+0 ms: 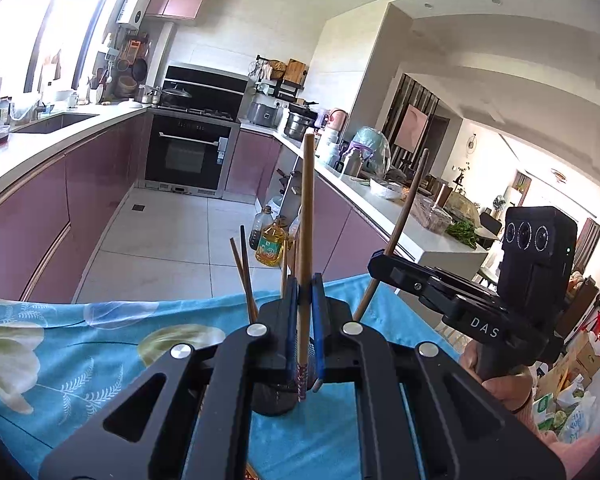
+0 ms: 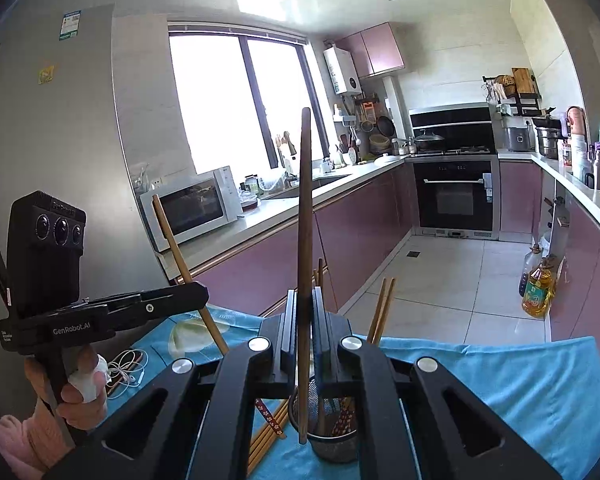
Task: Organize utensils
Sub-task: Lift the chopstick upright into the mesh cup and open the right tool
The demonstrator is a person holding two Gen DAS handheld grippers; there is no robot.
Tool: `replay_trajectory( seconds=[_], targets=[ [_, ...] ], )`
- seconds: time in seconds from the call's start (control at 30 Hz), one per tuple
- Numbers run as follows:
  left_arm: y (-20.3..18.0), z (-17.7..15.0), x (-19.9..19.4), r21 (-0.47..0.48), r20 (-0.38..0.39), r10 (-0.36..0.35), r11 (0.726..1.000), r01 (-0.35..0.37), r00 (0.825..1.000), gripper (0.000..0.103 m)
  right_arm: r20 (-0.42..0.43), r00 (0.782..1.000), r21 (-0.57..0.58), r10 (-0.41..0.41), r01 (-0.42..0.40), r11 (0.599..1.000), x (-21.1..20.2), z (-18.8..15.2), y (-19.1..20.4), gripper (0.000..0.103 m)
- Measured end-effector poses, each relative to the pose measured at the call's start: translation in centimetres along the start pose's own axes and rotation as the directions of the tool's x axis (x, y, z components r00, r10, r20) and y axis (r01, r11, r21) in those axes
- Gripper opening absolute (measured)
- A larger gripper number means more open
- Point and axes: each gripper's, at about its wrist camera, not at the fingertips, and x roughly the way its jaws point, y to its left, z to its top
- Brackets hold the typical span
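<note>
Each gripper's jaws clamp one upright chopstick: left gripper (image 1: 305,312) a light chopstick (image 1: 307,216), right gripper (image 2: 305,320) a dark chopstick (image 2: 304,216) above the mesh holder (image 2: 332,440). Next, lower both tips inside its rim.

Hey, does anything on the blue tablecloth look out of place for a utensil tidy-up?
Yes. A tangled white earphone cable lies on the blue tablecloth near the left gripper; it is no utensil. Loose chopsticks lie flat beside the mesh holder, not yet in it.

Holder (image 1: 274,400) mostly hidden behind left claw (image 1: 305,312); loose chopsticks (image 2: 266,432) partly behind right claw (image 2: 305,320).
</note>
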Motion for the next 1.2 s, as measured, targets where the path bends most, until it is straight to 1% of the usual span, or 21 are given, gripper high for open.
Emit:
replay_trajectory(
  seconds=[0.1, 0.23, 0.5, 0.6, 0.73, 0.83, 0.97, 1.2],
  targets=[
    [-0.2, 0.3, 0.4, 0.002, 0.006, 0.000, 1.000, 0.000, 1.000, 0.008, 0.003, 1.000, 0.000, -0.012, 0.012, 1.000, 0.4, 0.3, -0.3, 0.006],
    [-0.3, 0.4, 1.4, 0.013, -0.001, 0.023, 1.000, -0.023, 1.000, 0.008, -0.017, 0.999, 0.005, -0.030, 0.030, 1.000, 1.6, 0.0, -0.9, 0.006],
    [0.3, -0.5, 4.7, 0.030, -0.097, 0.056, 0.998, -0.053, 0.994, 0.007, -0.108, 0.993, 0.008, -0.048, 0.049, 0.999, 4.1, -1.5, -1.7, 0.006],
    [0.7, -1.4, 6.0, 0.047, -0.147, 0.064, 0.997, -0.058, 0.987, 0.008, -0.164, 0.985, 0.006, -0.053, 0.055, 0.998, 5.0, -2.3, -1.9, 0.006],
    [1.3, -2.5, 8.1, 0.067, -0.216, 0.075, 0.996, -0.061, 0.973, 0.007, -0.248, 0.967, 0.005, -0.060, 0.063, 0.998, 6.3, -3.5, -2.1, 0.006],
    [1.9, -3.1, 9.7, 0.072, -0.261, 0.086, 0.995, -0.070, 0.962, 0.008, -0.292, 0.954, 0.011, -0.064, 0.070, 0.997, 7.2, -4.1, -2.5, 0.006],
    [2.4, -3.5, 11.3, 0.082, -0.282, 0.116, 0.992, -0.097, 0.952, 0.008, -0.312, 0.948, 0.030, -0.065, 0.078, 0.997, 7.9, -4.4, -3.0, 0.006],
    [2.9, -3.7, 12.7, 0.083, -0.292, 0.136, 0.990, -0.116, 0.947, 0.009, -0.311, 0.947, 0.066, -0.076, 0.101, 0.993, 8.2, -4.5, -3.9, 0.008]
  ],
)
